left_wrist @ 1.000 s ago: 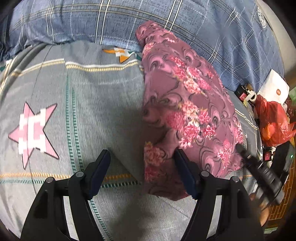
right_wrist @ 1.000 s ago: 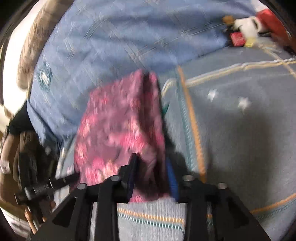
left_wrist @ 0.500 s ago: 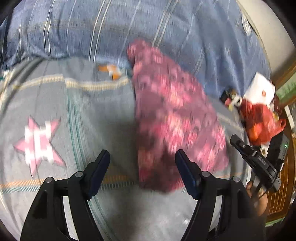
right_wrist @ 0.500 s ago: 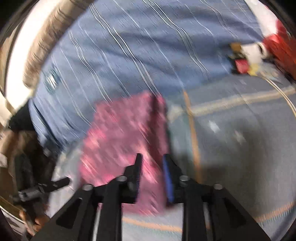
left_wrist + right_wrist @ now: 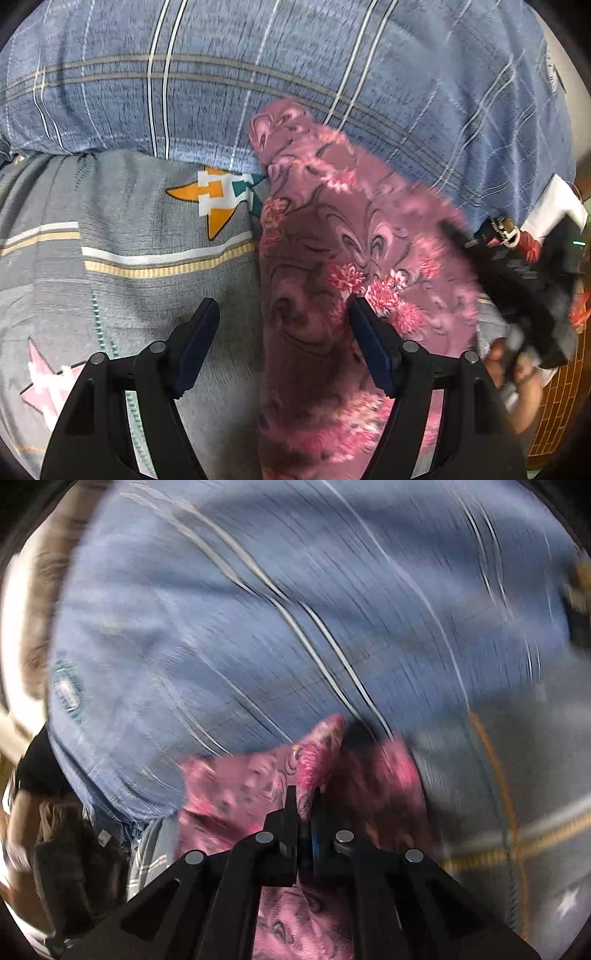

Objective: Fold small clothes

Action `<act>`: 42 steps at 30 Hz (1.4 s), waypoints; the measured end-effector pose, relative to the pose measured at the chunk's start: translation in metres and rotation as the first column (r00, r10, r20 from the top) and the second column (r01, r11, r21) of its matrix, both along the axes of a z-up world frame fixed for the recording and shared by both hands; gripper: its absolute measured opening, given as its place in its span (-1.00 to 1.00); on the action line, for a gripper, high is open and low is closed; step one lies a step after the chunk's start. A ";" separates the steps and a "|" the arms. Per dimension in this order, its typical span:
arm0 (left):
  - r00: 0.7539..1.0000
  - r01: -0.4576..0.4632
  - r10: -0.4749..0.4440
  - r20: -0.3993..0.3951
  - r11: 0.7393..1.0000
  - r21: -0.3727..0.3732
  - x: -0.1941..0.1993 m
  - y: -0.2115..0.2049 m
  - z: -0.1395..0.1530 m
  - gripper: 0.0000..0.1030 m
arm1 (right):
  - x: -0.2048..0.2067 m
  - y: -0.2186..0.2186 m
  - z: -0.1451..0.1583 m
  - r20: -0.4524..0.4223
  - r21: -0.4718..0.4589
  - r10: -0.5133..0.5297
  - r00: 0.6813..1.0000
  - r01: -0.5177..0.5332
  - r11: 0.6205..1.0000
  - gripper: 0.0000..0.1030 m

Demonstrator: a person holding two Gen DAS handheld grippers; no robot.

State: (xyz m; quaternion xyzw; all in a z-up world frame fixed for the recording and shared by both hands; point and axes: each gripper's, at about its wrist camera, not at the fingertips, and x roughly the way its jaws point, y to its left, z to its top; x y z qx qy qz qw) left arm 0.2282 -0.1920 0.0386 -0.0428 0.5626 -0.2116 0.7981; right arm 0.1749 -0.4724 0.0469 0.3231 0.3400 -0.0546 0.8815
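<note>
Garment: the floral garment [image 5: 351, 258] lay on the bed, a long pink-and-maroon strip running from under the left tongs away toward the blue plaid quilt [image 5: 295, 81].
Long axis: near-to-far in the left wrist view — its far tip just overlapped the quilt's edge, its near end passed out of view below the tongs.
Left tongs: the left tongs [image 5: 284, 343] stood wide apart above the cloth, clamped on nothing; one finger hung over the grey bedsheet [image 5: 129, 295], the other over the garment, so the garment's left edge lay between them.
Right tongs: the right tongs [image 5: 303, 805] had just been closing and were pressed together on a raised ridge of the garment [image 5: 317, 753], cloth pinched between the pads.
Nearer hand: the right one already held the fabric; the left was poised but not touching, as far as the blur allowed.
Coming move: likely a fold across the long axis, carried by the right tongs — a judgement only.
Material: thin, limp printed fabric with swirls and pink flowers; it puckered into a soft peak where pinched.
Bedsheet: grey weave with stripes, an orange star [image 5: 210, 199] just beside the garment.
Quilt: blue, puffy, lined with pale stripes.
</note>
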 end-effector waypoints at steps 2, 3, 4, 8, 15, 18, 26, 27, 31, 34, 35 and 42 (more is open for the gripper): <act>1.000 -0.004 0.003 -0.013 1.000 -0.015 -0.001 0.003 -0.013 0.58 | -0.005 -0.008 -0.001 -0.004 -0.027 -0.058 0.998 0.058 0.998 -0.93; 1.000 -0.014 0.014 -0.022 1.000 -0.023 0.000 0.006 -0.018 0.71 | -0.003 -0.016 -0.014 -0.068 -0.018 -0.077 0.995 0.076 0.997 -0.92; 0.999 -0.027 0.026 -0.030 0.999 -0.041 0.000 0.009 -0.021 0.71 | 0.000 -0.022 -0.028 -0.153 -0.016 -0.081 0.985 0.079 0.997 -0.91; 1.000 -0.019 0.019 -0.004 0.999 -0.034 -0.012 0.021 -0.006 0.70 | -0.028 -0.025 -0.015 -0.076 -0.009 -0.128 0.989 0.128 0.992 -0.74; 0.998 -0.014 0.013 0.069 1.000 0.017 -0.046 0.019 0.000 0.71 | -0.062 0.021 -0.020 -0.039 -0.034 0.145 0.989 -0.146 0.989 -0.83; 0.999 0.001 -0.003 0.033 0.999 0.047 -0.056 0.014 -0.014 0.71 | -0.070 0.046 -0.018 -0.122 -0.248 0.167 0.978 -0.193 0.949 -0.79; 0.997 -0.074 0.073 -0.029 0.996 -0.051 -0.037 0.062 0.005 0.70 | -0.108 -0.019 -0.012 -0.029 0.078 0.002 1.000 0.000 0.997 -0.07; 0.995 -0.083 0.080 -0.051 0.994 -0.070 -0.039 0.061 0.004 0.70 | -0.108 -0.023 -0.018 -0.045 0.095 0.012 0.999 -0.008 0.995 -0.07; 0.992 -0.058 0.046 -0.113 0.993 -0.103 -0.033 0.046 -0.006 0.70 | -0.097 -0.016 -0.037 -0.092 0.104 0.059 0.994 -0.049 0.993 -0.03; 0.994 -0.023 0.013 -0.107 0.995 -0.093 -0.034 0.029 -0.010 0.70 | -0.089 -0.010 -0.038 -0.040 0.105 0.092 0.995 -0.087 0.991 0.22; 0.996 -0.007 -0.001 -0.092 0.996 -0.085 -0.034 0.024 -0.009 0.70 | -0.087 -0.009 -0.039 -0.016 0.137 0.116 0.993 -0.113 0.984 0.24; 0.999 0.048 -0.049 -0.015 0.998 -0.049 -0.040 -0.025 -0.005 0.15 | -0.073 0.017 -0.033 -0.077 -0.010 0.174 0.982 -0.176 0.984 -0.44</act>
